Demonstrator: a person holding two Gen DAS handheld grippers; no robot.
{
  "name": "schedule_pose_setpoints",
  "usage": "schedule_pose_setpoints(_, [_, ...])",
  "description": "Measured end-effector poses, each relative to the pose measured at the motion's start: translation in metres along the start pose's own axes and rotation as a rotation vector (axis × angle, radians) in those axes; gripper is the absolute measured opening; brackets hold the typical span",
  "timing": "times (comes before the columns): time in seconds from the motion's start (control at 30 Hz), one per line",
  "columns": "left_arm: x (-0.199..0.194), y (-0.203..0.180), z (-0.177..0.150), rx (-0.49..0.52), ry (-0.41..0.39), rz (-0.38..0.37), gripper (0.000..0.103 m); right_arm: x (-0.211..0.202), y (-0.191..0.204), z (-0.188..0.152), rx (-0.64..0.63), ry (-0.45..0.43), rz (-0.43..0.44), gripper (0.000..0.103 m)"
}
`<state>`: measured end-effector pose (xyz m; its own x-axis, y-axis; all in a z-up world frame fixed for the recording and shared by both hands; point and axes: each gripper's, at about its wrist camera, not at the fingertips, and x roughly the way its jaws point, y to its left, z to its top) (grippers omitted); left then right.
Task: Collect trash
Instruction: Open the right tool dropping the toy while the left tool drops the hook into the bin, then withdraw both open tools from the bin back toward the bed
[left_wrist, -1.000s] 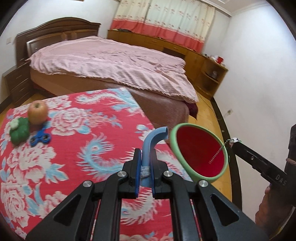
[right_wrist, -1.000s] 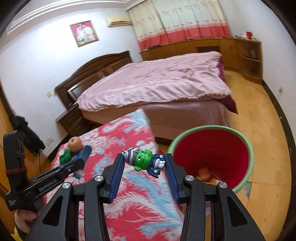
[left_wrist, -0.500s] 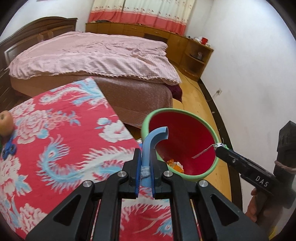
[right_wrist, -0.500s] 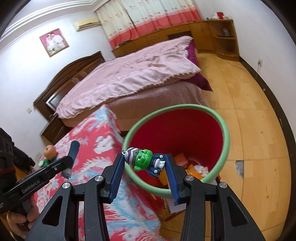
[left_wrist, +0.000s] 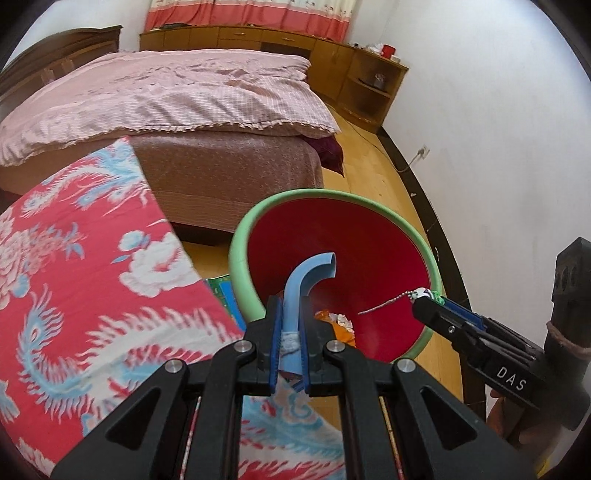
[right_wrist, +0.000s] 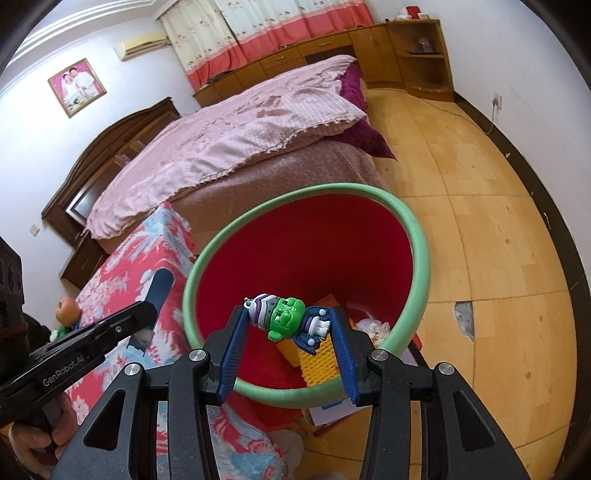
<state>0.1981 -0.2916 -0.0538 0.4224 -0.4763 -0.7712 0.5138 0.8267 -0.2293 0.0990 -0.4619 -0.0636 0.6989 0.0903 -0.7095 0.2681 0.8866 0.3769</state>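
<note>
My left gripper (left_wrist: 289, 306) is shut on a curved blue plastic piece (left_wrist: 308, 277) and holds it over the near rim of a red bin with a green rim (left_wrist: 258, 218). My right gripper (right_wrist: 286, 317) is shut on a green toy figure with a purple striped cap (right_wrist: 284, 314) and holds it over the same bin (right_wrist: 419, 236). Orange and yellow trash (right_wrist: 314, 358) lies in the bin's bottom. In the left wrist view the right gripper (left_wrist: 424, 299) reaches over the bin's right rim, the figure's bead chain (left_wrist: 388, 302) dangling inside.
A table with a red flowered cloth (left_wrist: 74, 295) stands left of the bin. An apple (right_wrist: 65, 306) and a green toy (right_wrist: 61, 330) sit at its far end. A bed with a pink cover (left_wrist: 166, 92) stands behind. Wooden floor (right_wrist: 480, 221) lies right of the bin.
Both grippers have moved from over the table to over the bin, which now fills more of both views. Each keeps hold of its object.
</note>
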Motion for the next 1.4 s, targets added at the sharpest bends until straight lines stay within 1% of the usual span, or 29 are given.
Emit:
schedule_pose_setpoints(0.13, [0.007,-0.003,0.002,0.002,0.007,-0.013,0.008,0.004,-0.004,0.000,0.010,0.009,-0.003,0.047])
schedule_pose_setpoints(0.17, [0.009,-0.003,0.002,-0.001,0.010,-0.017,0.011,0.004,-0.005,0.000,0.012,0.007,-0.006,0.047])
schedule_pose_setpoints(0.2, [0.010,-0.002,0.003,-0.004,0.011,-0.019,0.018,0.005,-0.004,0.001,0.012,0.007,-0.007,0.047])
schedule_pose_setpoints(0.23, [0.011,-0.002,0.003,-0.007,0.011,-0.020,0.022,0.005,-0.004,0.002,0.013,0.006,-0.005,0.048])
schedule_pose_setpoints(0.27, [0.011,-0.002,0.003,-0.008,0.010,-0.021,0.028,0.005,-0.004,0.002,0.013,0.005,-0.005,0.050])
schedule_pose_setpoints(0.3, [0.010,-0.001,0.003,-0.010,0.008,-0.020,0.029,0.005,-0.003,0.002,0.013,0.004,-0.007,0.051])
schedule_pose_setpoints(0.43, [0.008,0.002,0.004,-0.025,0.004,-0.010,0.030,0.003,0.001,0.002,0.007,0.001,-0.008,0.052])
schedule_pose_setpoints(0.57, [-0.001,0.008,0.003,-0.044,-0.011,0.015,0.039,-0.001,0.005,0.000,-0.002,-0.007,-0.018,0.056])
schedule_pose_setpoints(0.7, [-0.009,0.013,0.000,-0.052,-0.019,0.038,0.041,-0.004,0.009,0.000,-0.008,-0.009,-0.031,0.064])
schedule_pose_setpoints(0.77, [-0.015,0.017,-0.003,-0.063,-0.022,0.049,0.044,-0.007,0.014,-0.001,-0.016,-0.012,-0.032,0.064])
schedule_pose_setpoints(0.83, [-0.021,0.022,-0.005,-0.075,-0.030,0.061,0.044,-0.011,0.019,-0.002,-0.028,-0.018,-0.036,0.065])
schedule_pose_setpoints(0.9, [-0.028,0.026,-0.008,-0.086,-0.037,0.068,0.044,-0.014,0.024,-0.004,-0.038,-0.027,-0.035,0.069])
schedule_pose_setpoints(1.03, [-0.043,0.036,-0.016,-0.106,-0.053,0.090,0.045,-0.021,0.036,-0.007,-0.056,-0.038,-0.034,0.071])
schedule_pose_setpoints(1.17, [-0.058,0.047,-0.023,-0.132,-0.072,0.112,0.048,-0.028,0.050,-0.013,-0.083,-0.041,-0.023,0.071])
schedule_pose_setpoints(1.23, [-0.069,0.053,-0.027,-0.147,-0.086,0.124,0.048,-0.032,0.059,-0.016,-0.101,-0.047,-0.020,0.075])
schedule_pose_setpoints(1.27, [-0.074,0.057,-0.030,-0.155,-0.093,0.130,0.049,-0.034,0.064,-0.018,-0.110,-0.051,-0.016,0.079])
schedule_pose_setpoints(1.33, [-0.084,0.062,-0.035,-0.166,-0.102,0.152,0.055,-0.037,0.072,-0.021,-0.127,-0.058,-0.008,0.079])
schedule_pose_setpoints(1.4, [-0.093,0.068,-0.040,-0.178,-0.113,0.174,0.056,-0.041,0.083,-0.024,-0.145,-0.062,0.002,0.079])
